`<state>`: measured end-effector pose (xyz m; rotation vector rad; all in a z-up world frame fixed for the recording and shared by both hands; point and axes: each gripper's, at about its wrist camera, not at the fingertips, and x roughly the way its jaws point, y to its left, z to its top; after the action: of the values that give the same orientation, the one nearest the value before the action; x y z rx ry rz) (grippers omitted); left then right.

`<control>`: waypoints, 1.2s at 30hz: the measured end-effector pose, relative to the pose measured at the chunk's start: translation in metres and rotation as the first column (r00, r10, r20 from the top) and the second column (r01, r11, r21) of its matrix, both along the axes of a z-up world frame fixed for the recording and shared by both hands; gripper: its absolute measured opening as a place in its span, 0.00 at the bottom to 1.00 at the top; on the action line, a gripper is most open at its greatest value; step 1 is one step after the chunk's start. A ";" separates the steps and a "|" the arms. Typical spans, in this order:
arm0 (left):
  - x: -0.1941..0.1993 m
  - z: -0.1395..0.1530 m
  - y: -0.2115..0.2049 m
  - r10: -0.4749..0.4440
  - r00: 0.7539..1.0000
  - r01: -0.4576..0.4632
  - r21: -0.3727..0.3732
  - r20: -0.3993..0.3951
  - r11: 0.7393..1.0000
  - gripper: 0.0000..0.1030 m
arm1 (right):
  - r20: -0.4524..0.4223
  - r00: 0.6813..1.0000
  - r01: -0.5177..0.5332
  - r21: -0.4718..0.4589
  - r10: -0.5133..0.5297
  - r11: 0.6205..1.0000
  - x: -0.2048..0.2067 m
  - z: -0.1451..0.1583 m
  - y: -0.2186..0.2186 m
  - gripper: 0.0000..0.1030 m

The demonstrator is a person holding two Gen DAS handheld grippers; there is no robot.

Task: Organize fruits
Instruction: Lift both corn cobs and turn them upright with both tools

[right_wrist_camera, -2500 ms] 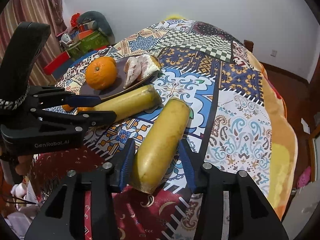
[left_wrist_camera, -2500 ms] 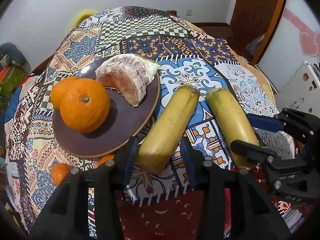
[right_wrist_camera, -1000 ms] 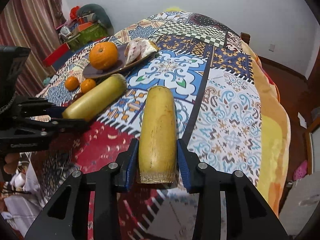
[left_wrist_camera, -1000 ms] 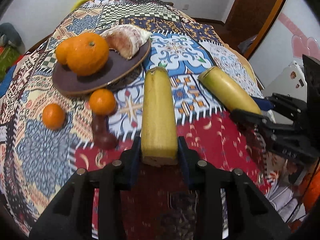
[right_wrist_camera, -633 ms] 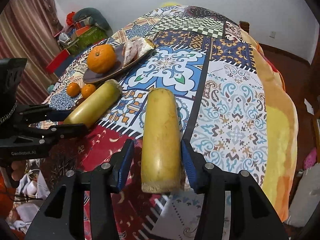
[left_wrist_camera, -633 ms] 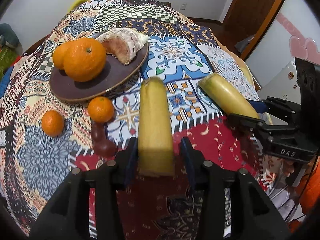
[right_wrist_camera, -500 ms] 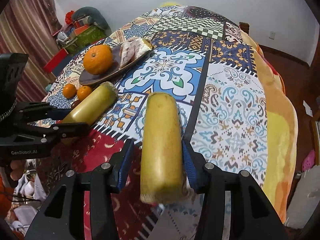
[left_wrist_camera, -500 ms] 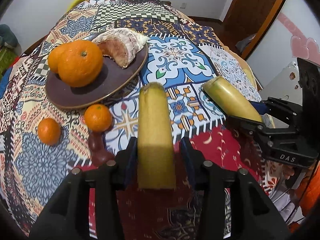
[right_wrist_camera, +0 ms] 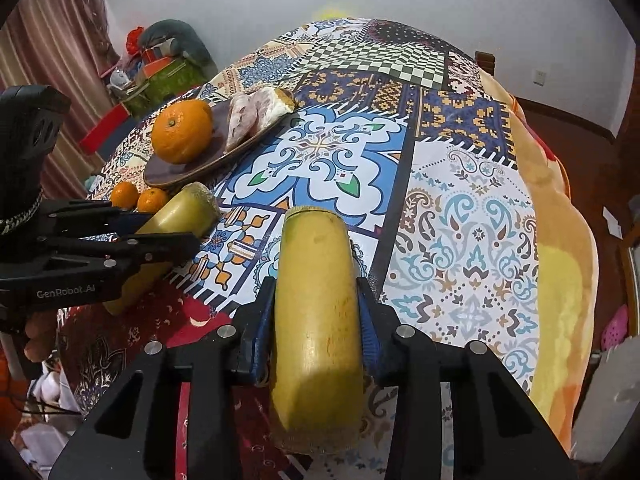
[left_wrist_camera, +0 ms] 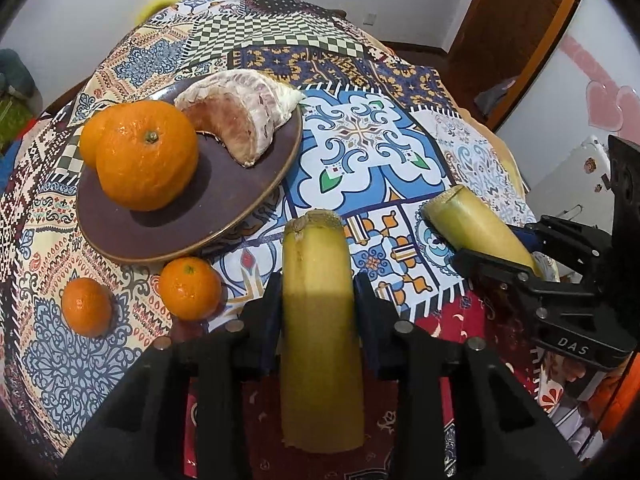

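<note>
My left gripper (left_wrist_camera: 318, 288) is shut on a thick yellow-green sugarcane piece (left_wrist_camera: 318, 320) and holds it above the patterned tablecloth; it also shows in the right wrist view (right_wrist_camera: 176, 216). My right gripper (right_wrist_camera: 316, 296) is shut on a second sugarcane piece (right_wrist_camera: 316, 312), seen at the right in the left wrist view (left_wrist_camera: 476, 232). A brown plate (left_wrist_camera: 200, 208) ahead and to the left holds a large orange (left_wrist_camera: 146, 160) and a peeled pomelo wedge (left_wrist_camera: 240, 120). Two small tangerines (left_wrist_camera: 190, 288) lie on the cloth by the plate's near rim.
The round table's patterned cloth (right_wrist_camera: 460, 208) falls away at the right edge (right_wrist_camera: 560, 280). A wooden door (left_wrist_camera: 516, 20) stands at the back right. Boxes and clutter (right_wrist_camera: 160, 72) sit beyond the table's left side.
Both grippers closed on the sugarcane pieces, lifted them off the cloth and moved forward toward the plate; the pieces have slid further back between the fingers.
</note>
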<state>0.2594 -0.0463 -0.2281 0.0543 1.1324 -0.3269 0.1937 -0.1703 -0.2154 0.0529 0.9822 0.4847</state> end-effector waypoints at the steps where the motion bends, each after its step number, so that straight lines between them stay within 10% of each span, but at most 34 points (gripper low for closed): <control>1: -0.002 0.001 0.000 0.003 1.000 -0.003 -0.001 0.004 1.000 0.33 | 0.002 1.000 -0.001 0.000 0.001 1.000 0.000 0.001 0.000 0.34; 19: -0.055 0.062 0.044 0.122 0.979 -0.106 -0.108 0.162 0.989 0.33 | 0.132 0.990 -0.043 0.039 0.037 0.998 -0.016 0.047 0.026 0.34; 36: -0.066 0.120 0.099 0.268 0.904 -0.234 -0.140 0.333 0.962 0.32 | 0.269 0.961 -0.087 0.071 0.065 0.994 0.000 0.092 0.062 0.34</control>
<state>0.1933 0.0527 -0.1078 -0.1164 0.7568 -0.1319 0.1934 -0.1081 -0.1239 0.0229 0.7018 0.5869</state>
